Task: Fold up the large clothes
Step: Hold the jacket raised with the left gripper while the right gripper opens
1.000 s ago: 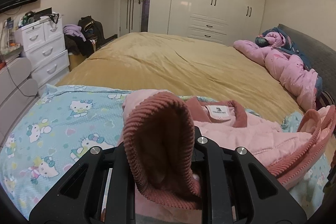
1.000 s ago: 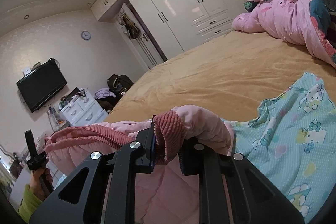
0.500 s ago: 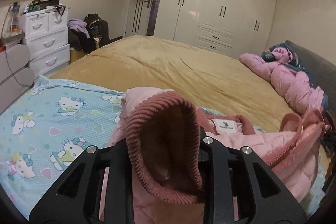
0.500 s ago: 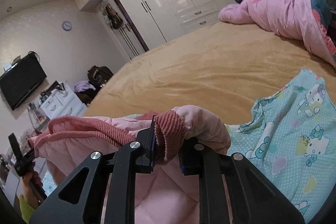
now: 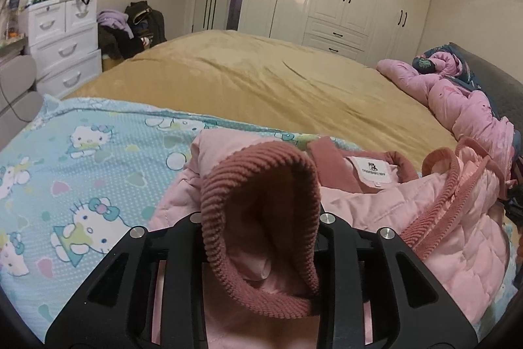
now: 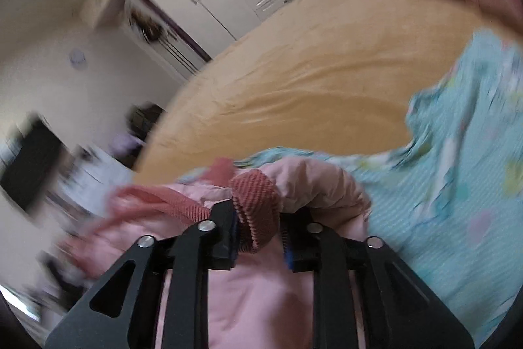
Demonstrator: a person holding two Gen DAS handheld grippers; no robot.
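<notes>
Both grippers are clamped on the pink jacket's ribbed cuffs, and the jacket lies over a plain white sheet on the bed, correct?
Not quite. The sheet under the pink jacket is light blue with a Hello Kitty print, as the left wrist view shows. Left gripper and right gripper do clamp ribbed cuffs.

The only lettering sits on a small white label (image 5: 372, 169) sewn inside the collar of the pink jacket (image 5: 385, 205), showing a tiny dark logo above one line of print too small to read.
</notes>
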